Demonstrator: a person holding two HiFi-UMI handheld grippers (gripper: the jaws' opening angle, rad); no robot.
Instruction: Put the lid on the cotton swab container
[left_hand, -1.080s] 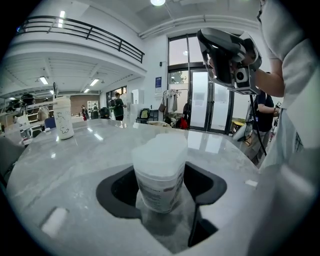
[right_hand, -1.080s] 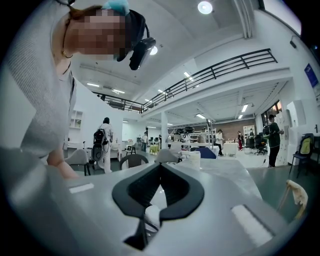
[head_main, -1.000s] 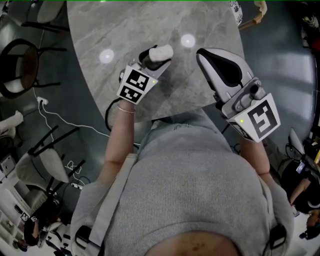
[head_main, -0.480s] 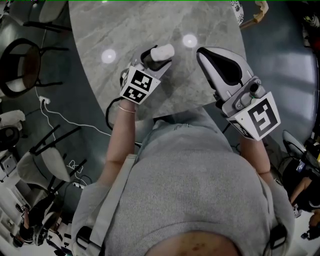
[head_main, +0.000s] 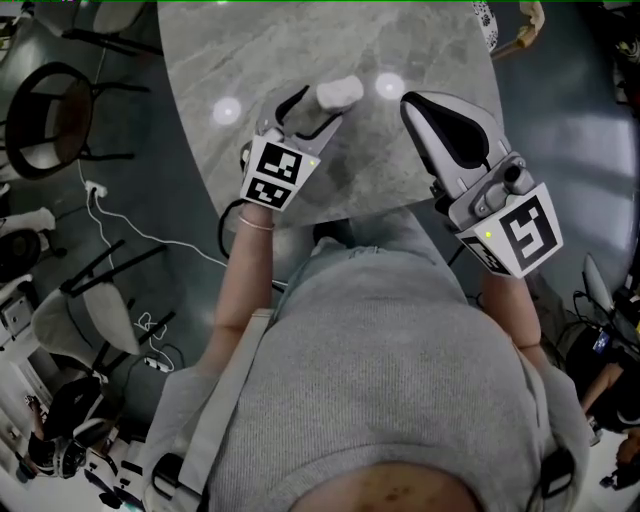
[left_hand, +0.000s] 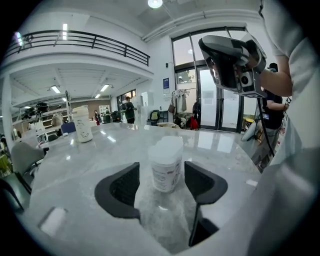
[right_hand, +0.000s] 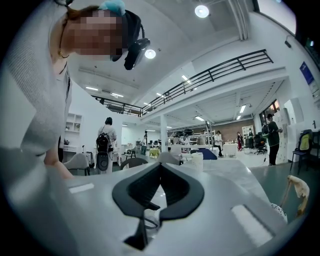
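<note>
Now left gripper (head_main: 318, 106) tilted down, jaws apart flanking container (left_hand: 166, 167); right gripper (right_hand: 160, 169) level, jaws together.

Grey sweater (head_main: 400, 370), white marker-cubed right tool (head_main: 411, 102)

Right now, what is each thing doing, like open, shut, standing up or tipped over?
left tongs: open, either side of the container, pads not touching it.
right tongs: shut, empty.
cotton swab container: upright on the table.
lid: looks to be on top of the container; I cannot tell if it is pressed fully down.
white bottle: upright, far across the table.
</note>
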